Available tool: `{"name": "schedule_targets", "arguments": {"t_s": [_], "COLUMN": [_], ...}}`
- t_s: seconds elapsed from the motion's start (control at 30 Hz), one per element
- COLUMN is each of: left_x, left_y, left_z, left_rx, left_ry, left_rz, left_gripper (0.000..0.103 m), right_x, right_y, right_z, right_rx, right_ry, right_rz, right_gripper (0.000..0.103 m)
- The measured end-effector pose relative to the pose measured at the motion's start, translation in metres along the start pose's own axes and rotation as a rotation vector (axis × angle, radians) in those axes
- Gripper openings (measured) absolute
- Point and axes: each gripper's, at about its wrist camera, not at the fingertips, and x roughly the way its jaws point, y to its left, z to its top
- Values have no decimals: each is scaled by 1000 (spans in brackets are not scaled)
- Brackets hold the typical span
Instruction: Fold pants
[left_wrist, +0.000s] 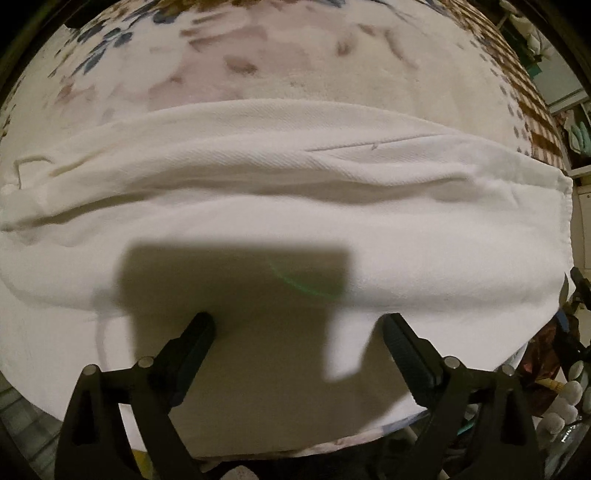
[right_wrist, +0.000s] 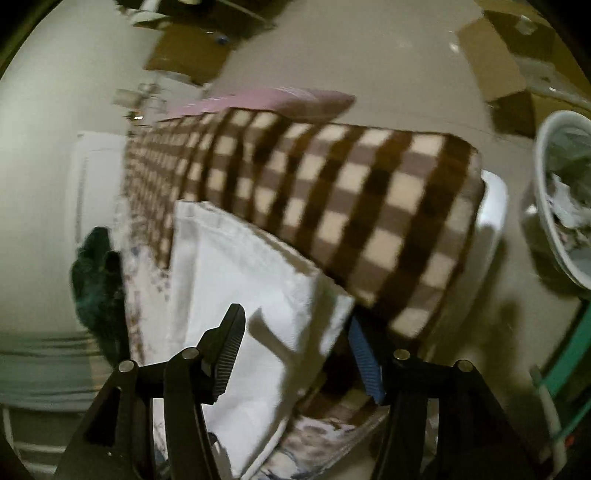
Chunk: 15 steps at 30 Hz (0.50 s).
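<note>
White pants (left_wrist: 295, 206) lie folded in a long band across a floral bedspread (left_wrist: 258, 66), a seam and pocket line showing near their far edge. My left gripper (left_wrist: 297, 325) points straight down over the near part of the pants. It is open, its jaws wide apart, with nothing between them and its shadow falling on the cloth. In the right wrist view one end of the pants (right_wrist: 236, 258) runs along the bed's edge. My right gripper (right_wrist: 295, 321) is open above that end, and the cloth's corner lies between its black finger and its blue pad without being pinched.
A brown and cream checked blanket (right_wrist: 332, 192) lies folded on the bed beside the pants, with a pink pillow (right_wrist: 280, 98) behind it. On the floor are cardboard boxes (right_wrist: 495, 70) and a white basket (right_wrist: 554, 192) holding cloth. A dark green item (right_wrist: 96, 273) lies at the left.
</note>
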Motion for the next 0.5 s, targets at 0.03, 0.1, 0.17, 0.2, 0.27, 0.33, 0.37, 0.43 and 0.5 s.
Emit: {"name": "schedule_targets", "arguments": {"t_s": [0.03, 0.1, 0.17, 0.2, 0.27, 0.33, 0.37, 0.43, 0.5], "left_x": [0, -7, -3, -3, -2, -2, -2, -1, 0], "left_y": [2, 21, 21, 23, 28, 30, 31, 32, 31], "left_z": [3, 9, 19, 20, 23, 24, 25, 28, 30], "left_rx": [10, 24, 24, 22, 10, -3, -8, -16, -21], "left_ry": [3, 13, 28, 33, 46, 55, 59, 70, 78], "left_rz": [0, -4, -16, -14, -9, 2, 8, 21, 27], "left_gripper": [96, 100, 103, 103, 103, 103, 103, 103, 103], "right_x": [1, 1, 3, 5, 12, 29, 35, 45, 49], "right_y": [-1, -7, -8, -7, -6, -1, 1, 8, 16], "right_z": [-1, 1, 2, 3, 6, 7, 7, 7, 8], "right_rx": [8, 19, 8, 1, -20, -44, -50, -47, -32], "right_ry": [-4, -1, 12, 15, 50, 95, 102, 112, 112], "right_rz": [34, 78, 136, 163, 212, 231, 238, 263, 342], "right_gripper": [60, 60, 60, 60, 60, 60, 60, 60, 60]}}
